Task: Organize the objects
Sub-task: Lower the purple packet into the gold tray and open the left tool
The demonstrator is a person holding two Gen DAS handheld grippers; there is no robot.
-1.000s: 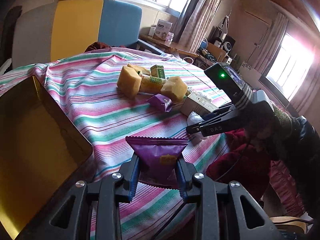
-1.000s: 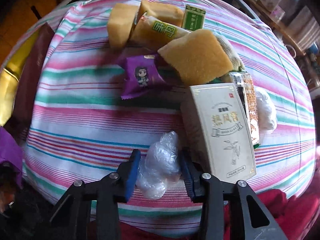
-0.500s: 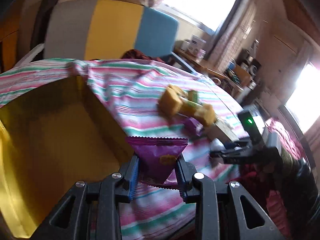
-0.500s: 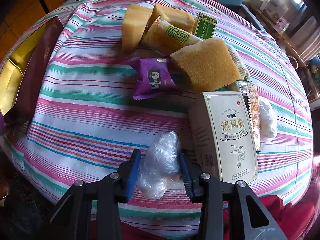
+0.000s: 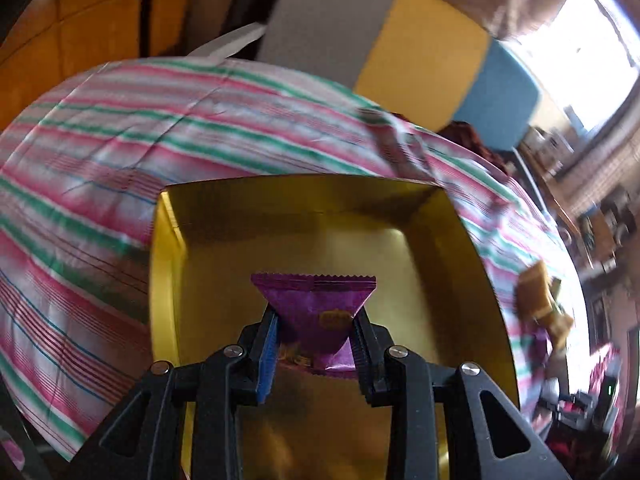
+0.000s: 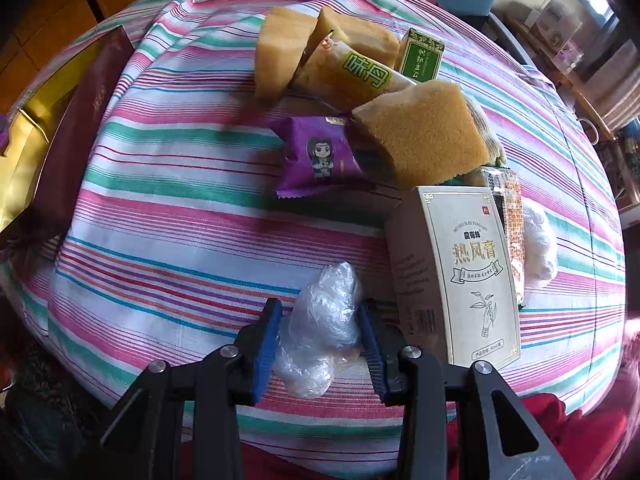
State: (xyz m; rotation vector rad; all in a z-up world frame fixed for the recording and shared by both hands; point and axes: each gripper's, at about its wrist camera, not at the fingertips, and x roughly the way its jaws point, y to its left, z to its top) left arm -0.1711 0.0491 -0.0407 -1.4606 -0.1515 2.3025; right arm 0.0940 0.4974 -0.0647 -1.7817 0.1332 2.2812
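My left gripper (image 5: 316, 334) is shut on a purple snack packet (image 5: 316, 316) and hangs over the open gold box (image 5: 452, 248), whose inside shows nothing but gold lining. In the right wrist view my right gripper (image 6: 322, 336) is shut on a crumpled clear plastic wad (image 6: 320, 320) just above the striped tablecloth (image 6: 180, 240). A second purple packet (image 6: 320, 156) with a cartoon figure lies mid-table. Behind it sit yellow sponges (image 6: 424, 132), a wrapped cake (image 6: 352, 76) and a small green box (image 6: 420, 58). A cream carton (image 6: 460, 276) lies right of my right gripper.
The gold box (image 6: 28, 148) with its dark red side (image 6: 80, 128) shows at the left edge of the right wrist view. A white plastic wad (image 6: 538, 244) and an orange packet (image 6: 512, 216) lie beyond the carton. A grey, yellow and blue chair back (image 5: 400, 52) stands behind the table.
My left gripper swung left with the purple packet, from beside the gold box to over its open inside, and rolled. My right gripper stayed in place on the plastic wad.
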